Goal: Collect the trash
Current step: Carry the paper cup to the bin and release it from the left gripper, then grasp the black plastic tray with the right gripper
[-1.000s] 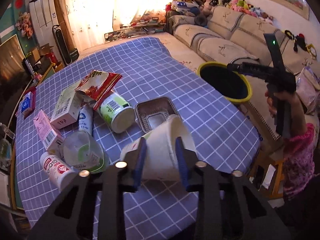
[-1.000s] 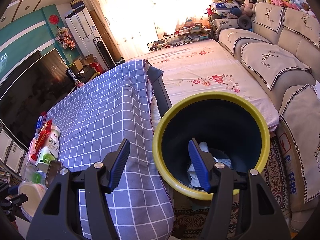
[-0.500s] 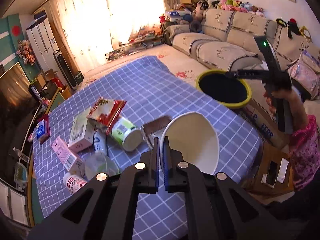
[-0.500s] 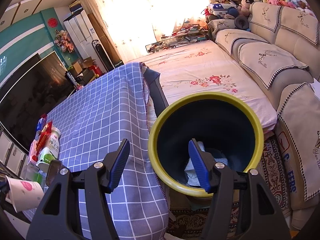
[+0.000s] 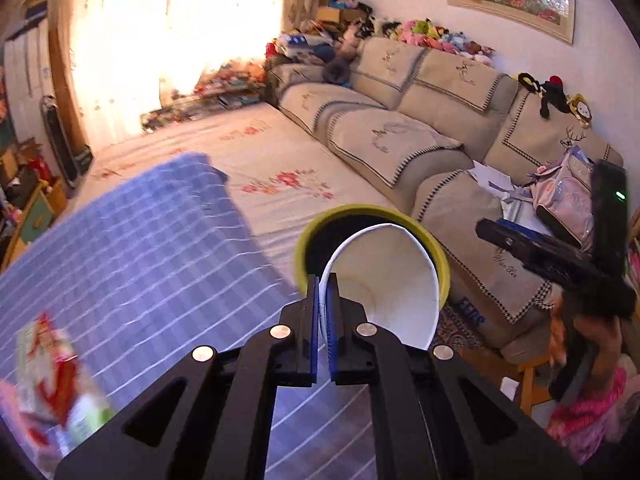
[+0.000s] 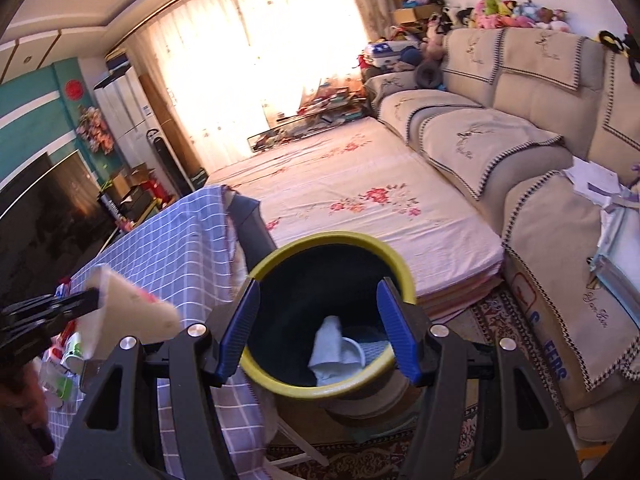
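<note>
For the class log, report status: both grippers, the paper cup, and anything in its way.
Left gripper shut on paper cup rim. Right gripper open, empty, above yellow-rimmed bin. Cup short of bin; nothing blocking.

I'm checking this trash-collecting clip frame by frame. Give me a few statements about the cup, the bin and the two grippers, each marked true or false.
1. The left gripper is shut on the rim of the white paper cup. True.
2. The right gripper is clamped on a piece of trash. False: its jaws stand open with nothing between them, in front of the bin.
3. The yellow-rimmed bin is empty. False: pale crumpled trash already lies at its bottom.
4. The bin stands beside the table with the blue checked cloth, not on it. True.
5. The cup is already inside the bin. False: it is held in the air, near the bin.
</note>
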`<act>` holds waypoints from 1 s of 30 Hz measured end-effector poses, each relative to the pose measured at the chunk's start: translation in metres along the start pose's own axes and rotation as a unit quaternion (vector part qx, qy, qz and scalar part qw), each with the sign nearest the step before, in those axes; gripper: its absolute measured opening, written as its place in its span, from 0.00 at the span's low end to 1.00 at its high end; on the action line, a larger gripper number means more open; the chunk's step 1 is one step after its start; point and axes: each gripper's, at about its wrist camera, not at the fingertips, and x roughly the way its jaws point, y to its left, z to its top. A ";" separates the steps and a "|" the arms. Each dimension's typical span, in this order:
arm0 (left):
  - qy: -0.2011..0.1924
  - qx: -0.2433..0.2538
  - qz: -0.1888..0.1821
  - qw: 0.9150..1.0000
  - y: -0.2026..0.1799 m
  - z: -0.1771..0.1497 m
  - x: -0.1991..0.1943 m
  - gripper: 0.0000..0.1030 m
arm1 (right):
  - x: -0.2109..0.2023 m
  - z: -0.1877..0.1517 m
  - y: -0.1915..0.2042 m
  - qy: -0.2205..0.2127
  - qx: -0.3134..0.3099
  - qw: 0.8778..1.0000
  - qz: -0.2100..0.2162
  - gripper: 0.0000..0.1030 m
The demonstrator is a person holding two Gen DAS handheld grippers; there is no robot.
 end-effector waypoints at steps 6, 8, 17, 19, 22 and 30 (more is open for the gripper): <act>0.059 -0.008 -0.005 0.998 -0.021 0.021 0.107 0.05 | 0.003 -0.001 -0.032 0.007 0.023 0.999 -0.021 0.57; 0.074 -0.019 0.000 0.997 -0.020 0.023 0.132 0.07 | 0.005 -0.002 -0.039 0.008 0.028 0.999 -0.024 0.57; 0.051 -0.075 0.012 0.996 -0.004 0.016 0.128 0.51 | 0.016 -0.004 -0.039 0.016 0.028 0.999 -0.024 0.57; 0.022 -0.079 0.017 0.996 0.000 0.012 0.097 0.62 | 0.019 -0.006 -0.031 0.021 0.021 0.999 -0.014 0.57; -0.031 -0.088 0.028 0.995 0.008 0.002 0.038 0.77 | 0.026 -0.012 -0.010 0.033 0.004 0.999 0.003 0.57; -0.127 -0.133 0.122 0.975 0.060 -0.065 -0.108 0.92 | 0.040 -0.033 0.075 0.068 -0.060 0.995 0.052 0.59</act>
